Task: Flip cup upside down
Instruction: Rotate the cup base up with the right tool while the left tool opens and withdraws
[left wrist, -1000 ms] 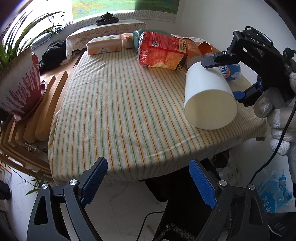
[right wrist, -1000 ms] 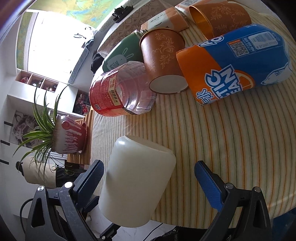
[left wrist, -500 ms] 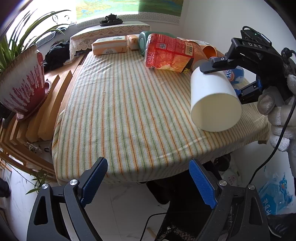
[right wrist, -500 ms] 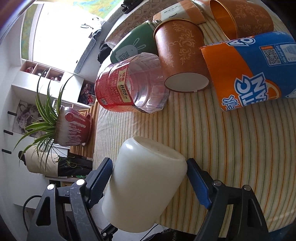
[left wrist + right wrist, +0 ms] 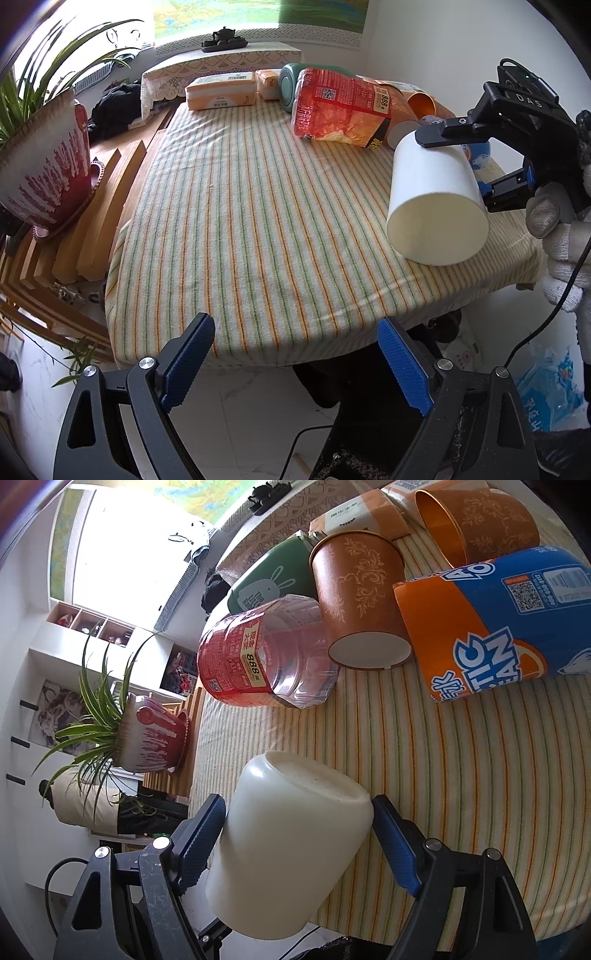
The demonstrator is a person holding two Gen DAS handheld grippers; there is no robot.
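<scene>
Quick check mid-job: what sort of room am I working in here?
Most likely a lived-in home room, not a lab: a table under a striped cloth cluttered with a snack bag, a potted plant beside it, and a lace-covered cabinet by the window.

Left wrist view. Table (image 5: 236, 221) at centre. Cup (image 5: 436, 206) at 3 o'clock, tilted, between the right gripper (image 5: 299, 849) fingers, over the table's right edge. Snack bag (image 5: 340, 107) at 1 o'clock, behind the cup. Bottle (image 5: 290, 83) touching the bag's far side. Box (image 5: 221, 95) at 12 o'clock on the far edge. Plant pot (image 5: 44, 166) at 9 o'clock, off the table. Left gripper (image 5: 295, 369) at 6 o'clock, before the near edge, well apart from the cup.
</scene>
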